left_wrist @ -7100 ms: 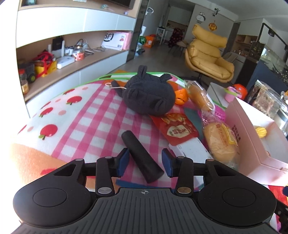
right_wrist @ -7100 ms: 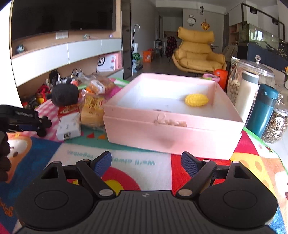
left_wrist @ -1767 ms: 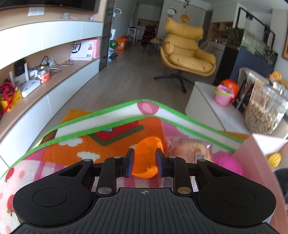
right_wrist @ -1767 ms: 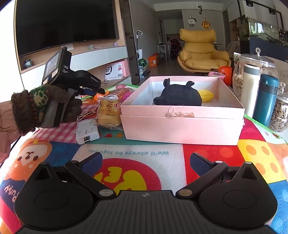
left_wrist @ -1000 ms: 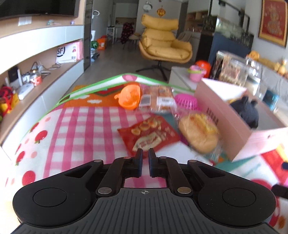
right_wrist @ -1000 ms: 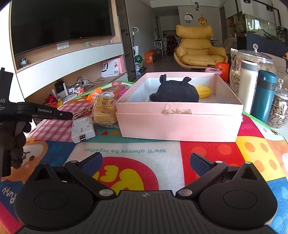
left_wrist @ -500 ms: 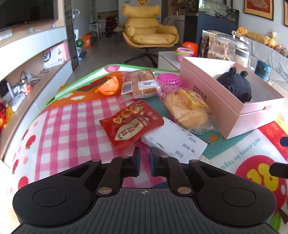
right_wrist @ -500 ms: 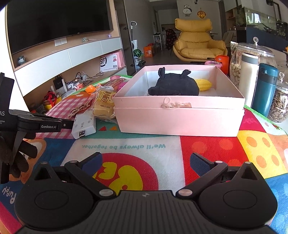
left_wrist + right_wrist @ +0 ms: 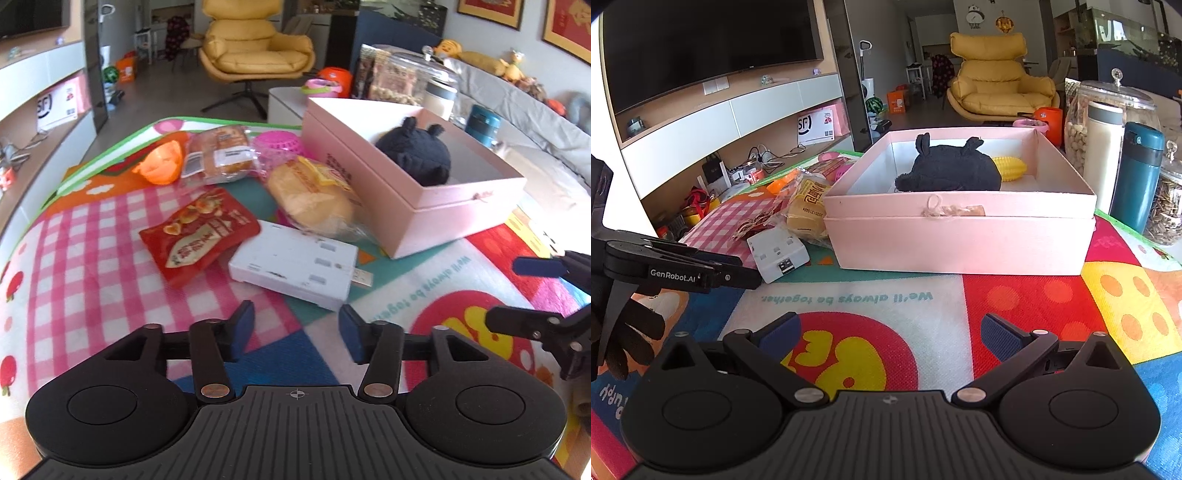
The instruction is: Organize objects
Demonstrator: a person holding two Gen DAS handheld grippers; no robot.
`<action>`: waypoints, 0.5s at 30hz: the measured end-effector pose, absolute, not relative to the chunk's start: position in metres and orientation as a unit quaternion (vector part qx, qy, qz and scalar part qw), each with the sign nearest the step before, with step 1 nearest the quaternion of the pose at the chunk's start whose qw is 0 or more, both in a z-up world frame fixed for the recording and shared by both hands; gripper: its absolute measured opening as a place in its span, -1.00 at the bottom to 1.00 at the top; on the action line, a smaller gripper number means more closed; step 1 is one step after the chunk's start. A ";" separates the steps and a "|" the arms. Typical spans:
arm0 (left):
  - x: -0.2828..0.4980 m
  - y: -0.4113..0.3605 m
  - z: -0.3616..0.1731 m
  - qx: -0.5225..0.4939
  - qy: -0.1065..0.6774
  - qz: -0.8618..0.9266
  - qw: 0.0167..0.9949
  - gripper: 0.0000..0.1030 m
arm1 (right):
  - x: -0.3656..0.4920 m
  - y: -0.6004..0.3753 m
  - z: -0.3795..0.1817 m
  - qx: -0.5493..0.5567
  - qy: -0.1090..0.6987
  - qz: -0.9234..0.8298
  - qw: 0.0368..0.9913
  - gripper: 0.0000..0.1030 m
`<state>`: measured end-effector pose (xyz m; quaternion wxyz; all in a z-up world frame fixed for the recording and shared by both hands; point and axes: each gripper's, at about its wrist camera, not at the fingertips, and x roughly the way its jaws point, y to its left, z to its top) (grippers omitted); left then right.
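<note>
The white power strip (image 9: 295, 264) lies on the play mat (image 9: 92, 236) just beside the pink box (image 9: 417, 206), and we judge it next: our left tongs (image 9: 295, 325), empty, are opening just short of it, while the right tongs (image 9: 886, 334) hang apart, empty.

The right gripper (image 9: 888, 334) hangs over a bright play mat (image 9: 1015, 306), jaws wide apart with nothing between them. Ahead sits a pink box (image 9: 960, 236) holding a black plush (image 9: 955, 171) and a yellow corn toy (image 9: 1010, 168) just beside it. Left of the box lie a white adapter (image 9: 777, 254) and a bread bag (image 9: 809, 205). The left gripper (image 9: 746, 275) reaches in from the left edge, near the adapter. A teal flask (image 9: 1137, 177) stands right of the box.
</note>
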<state>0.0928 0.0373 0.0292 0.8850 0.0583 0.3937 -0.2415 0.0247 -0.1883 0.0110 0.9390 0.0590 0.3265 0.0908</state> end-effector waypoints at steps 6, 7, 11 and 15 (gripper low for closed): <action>0.091 0.033 0.033 0.059 0.391 -0.239 0.887 0.18 | 0.024 -0.192 0.011 0.073 0.326 0.099 0.937 1.00; 0.092 0.035 0.038 0.047 0.385 -0.238 0.891 0.18 | 0.023 -0.193 0.011 0.077 0.325 0.100 0.937 1.00; 0.113 0.052 0.068 0.007 0.319 -0.188 0.929 0.18 | 0.024 -0.197 0.011 0.091 0.324 0.106 0.936 1.00; 0.178 0.074 0.077 -0.074 0.315 -0.126 0.938 0.18 | 0.027 -0.200 0.009 0.104 0.333 0.111 0.930 1.00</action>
